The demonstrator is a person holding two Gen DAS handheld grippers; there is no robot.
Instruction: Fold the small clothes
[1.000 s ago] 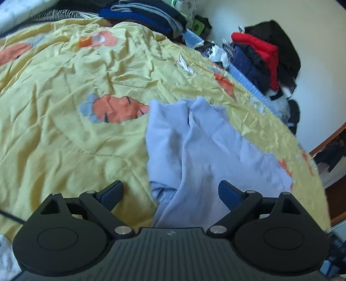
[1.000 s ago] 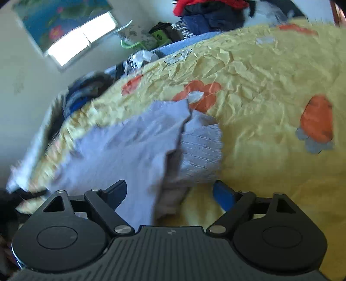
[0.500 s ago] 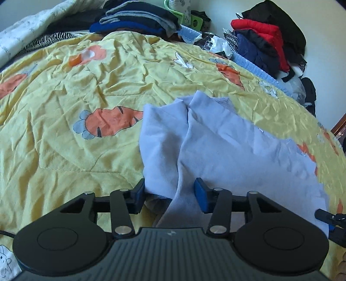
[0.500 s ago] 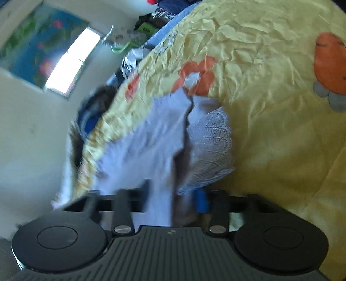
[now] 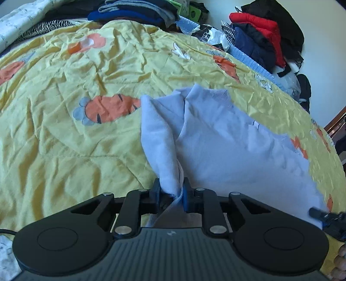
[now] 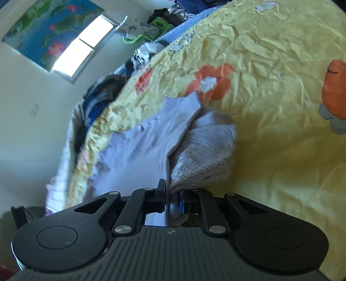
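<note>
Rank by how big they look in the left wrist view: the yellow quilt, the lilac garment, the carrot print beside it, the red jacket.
1. yellow quilt
2. lilac garment
3. and 4. carrot print and red jacket: they look about alike, and the jacket lies farther away, so no ranking.

My left gripper (image 5: 170, 195) is black with blue pads, as is my right gripper (image 6: 172, 195). The garment (image 5: 216, 140) between them is pale lavender-blue; its lace-textured part (image 6: 205, 151) is whitish grey. The bedspread (image 5: 64, 140) is yellow, printed with orange carrots (image 5: 108, 107) that have grey-blue tops, and an orange heart (image 6: 214, 83) with a white mark. The clothes pile (image 5: 263, 36) is red, navy and black. The folded stack (image 5: 134, 10) is grey, dark blue and black. A wall picture (image 6: 49, 30) is blue with green leaves and pink flowers.
</note>
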